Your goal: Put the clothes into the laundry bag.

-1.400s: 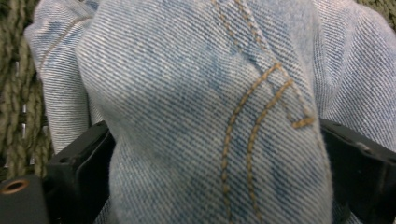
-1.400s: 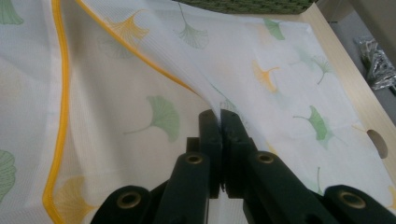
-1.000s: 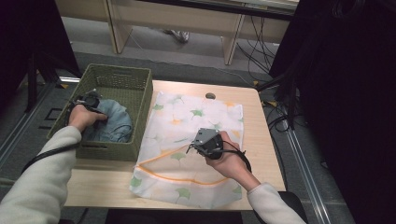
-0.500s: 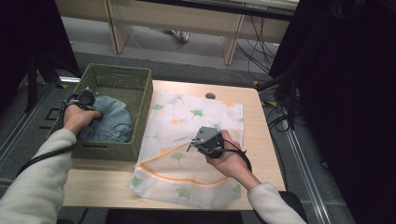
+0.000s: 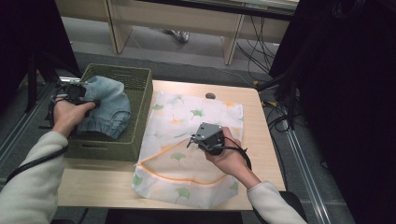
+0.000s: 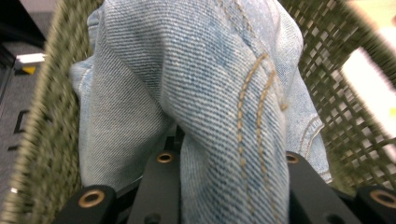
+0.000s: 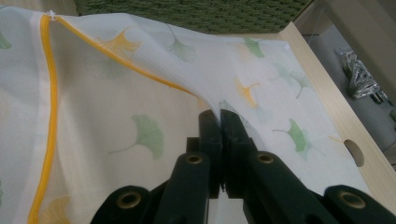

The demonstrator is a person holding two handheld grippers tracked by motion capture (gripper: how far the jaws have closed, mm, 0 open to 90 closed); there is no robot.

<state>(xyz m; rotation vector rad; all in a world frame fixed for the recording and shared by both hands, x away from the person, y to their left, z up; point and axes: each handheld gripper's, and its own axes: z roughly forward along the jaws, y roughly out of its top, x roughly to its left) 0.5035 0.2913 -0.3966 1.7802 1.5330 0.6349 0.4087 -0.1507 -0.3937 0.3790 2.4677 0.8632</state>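
Two grippers | left gripper (image 5: 88, 101) clamps jeans (image 5: 108, 105) above basket (image 5: 140, 116) | right gripper (image 5: 192, 140) pinches mesh bag (image 5: 187, 116) on table (image 5: 254, 121)

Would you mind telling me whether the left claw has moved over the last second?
Yes. In the high view the left claw, shut on the jeans, has drawn back toward the green basket's outer left wall, lifting the denim.

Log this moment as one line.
left hand-held gripper: shut on denim garment, raised over green basket | right hand-held gripper: shut on white mesh bag, table
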